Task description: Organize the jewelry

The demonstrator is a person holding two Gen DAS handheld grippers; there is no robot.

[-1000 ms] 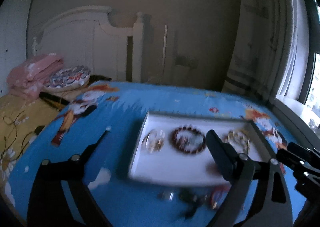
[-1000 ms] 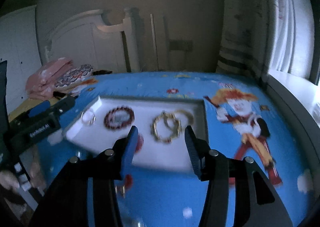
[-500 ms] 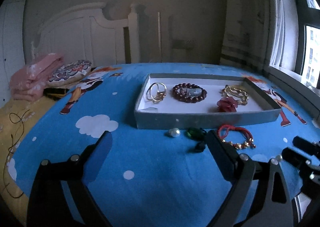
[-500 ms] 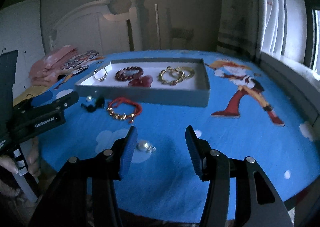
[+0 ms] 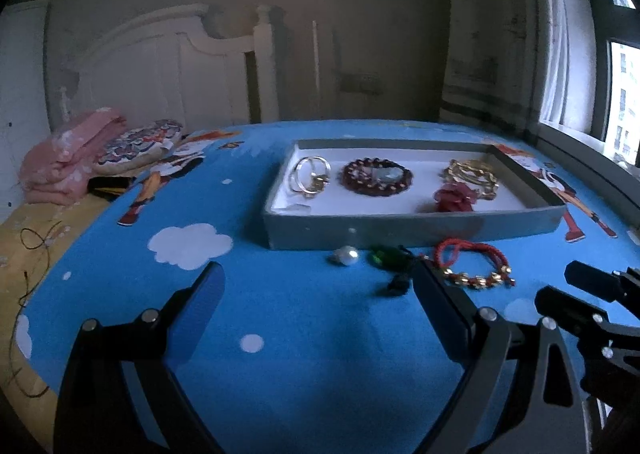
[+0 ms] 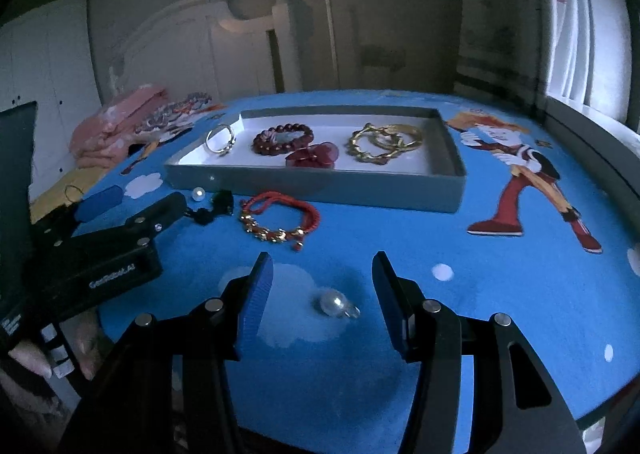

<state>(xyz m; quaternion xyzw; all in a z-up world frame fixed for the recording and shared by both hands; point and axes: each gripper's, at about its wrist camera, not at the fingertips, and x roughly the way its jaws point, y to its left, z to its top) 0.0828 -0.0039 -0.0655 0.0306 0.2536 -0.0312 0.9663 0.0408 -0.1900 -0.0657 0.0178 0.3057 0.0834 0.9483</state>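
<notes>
The right tongs point(image 6: 322, 294) gape wide over the blue surface point(image 6: 500, 294), a pearl point(image 6: 334, 304) lying between their fingers untouched. The left tongs point(image 5: 316, 294) are also wide, holding nothing. Beyond them, outside the tray point(image 5: 416, 230), lie a second pearl point(image 5: 347, 255), a green stone point(image 5: 386, 256) and a red cord bracelet point(image 5: 474, 264). Inside the tray rest a silver ring point(image 5: 310, 176), a dark bead bracelet point(image 5: 376, 176), a red flower point(image 5: 456, 196) and gold bangles point(image 5: 472, 174).
</notes>
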